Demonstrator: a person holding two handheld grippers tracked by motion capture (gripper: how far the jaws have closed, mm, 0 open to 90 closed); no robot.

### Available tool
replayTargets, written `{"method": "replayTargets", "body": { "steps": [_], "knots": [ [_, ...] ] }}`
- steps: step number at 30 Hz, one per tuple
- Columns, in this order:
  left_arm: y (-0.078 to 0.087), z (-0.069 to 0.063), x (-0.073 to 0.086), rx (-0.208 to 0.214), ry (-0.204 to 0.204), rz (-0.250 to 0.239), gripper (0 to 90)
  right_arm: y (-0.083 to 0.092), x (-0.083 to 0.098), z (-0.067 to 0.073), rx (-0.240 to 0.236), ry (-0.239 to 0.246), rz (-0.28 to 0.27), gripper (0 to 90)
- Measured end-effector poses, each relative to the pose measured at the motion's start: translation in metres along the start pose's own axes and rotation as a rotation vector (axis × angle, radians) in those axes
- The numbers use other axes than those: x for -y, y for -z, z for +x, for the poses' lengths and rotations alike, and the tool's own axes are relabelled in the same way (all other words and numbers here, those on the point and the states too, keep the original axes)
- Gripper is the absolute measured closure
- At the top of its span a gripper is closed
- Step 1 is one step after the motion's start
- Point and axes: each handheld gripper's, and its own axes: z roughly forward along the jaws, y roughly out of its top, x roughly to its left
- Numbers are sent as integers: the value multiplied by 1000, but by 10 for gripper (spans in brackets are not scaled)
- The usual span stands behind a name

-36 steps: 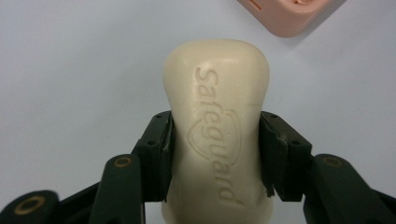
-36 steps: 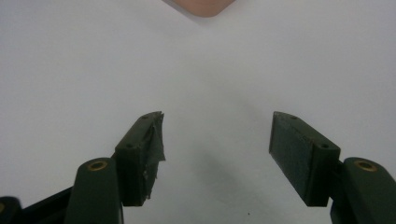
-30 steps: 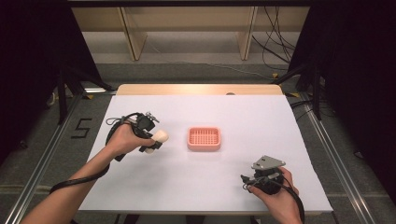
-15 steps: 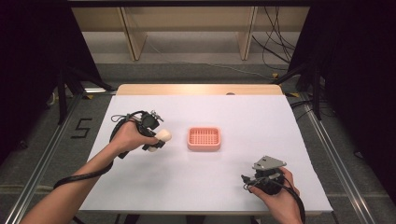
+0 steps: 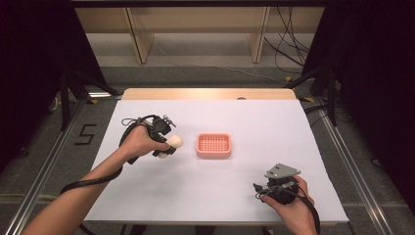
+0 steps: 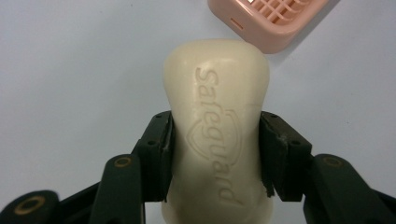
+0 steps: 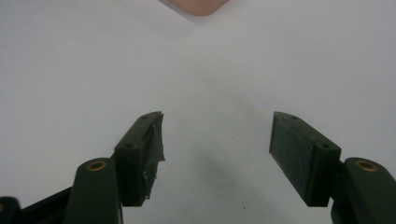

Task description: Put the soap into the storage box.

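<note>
Left gripper (image 6: 215, 154) pinching a cream soap bar (image 6: 217, 121) above the table (image 5: 274, 122), just left of the pink soap dish (image 5: 214, 145) at the table's middle, right gripper (image 7: 217, 154) spread wide, near the table's front right corner, holding nothing

Soap bar (image 5: 172, 144) in left tongs (image 5: 166, 146), just left of soap dish (image 5: 213, 145)

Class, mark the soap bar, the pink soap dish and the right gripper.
soap bar (image 6: 217, 135), left gripper view, embossed face between the jaws.
pink soap dish (image 5: 213, 145), high view, slatted floor.
right gripper (image 7: 217, 156), right gripper view, gap between its open jaws.
</note>
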Motion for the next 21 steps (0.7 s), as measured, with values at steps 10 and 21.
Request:
{"method": "replayTargets", "body": {
  "steps": [10,21],
  "knots": [
    [-2,-4,-8,5,-14,1,488,0,0,0,-1,-7,0,355],
    [-5,-7,-15,9,-17,-5,488,-1,0,-1,1,9,-8,356]
  ]
}}
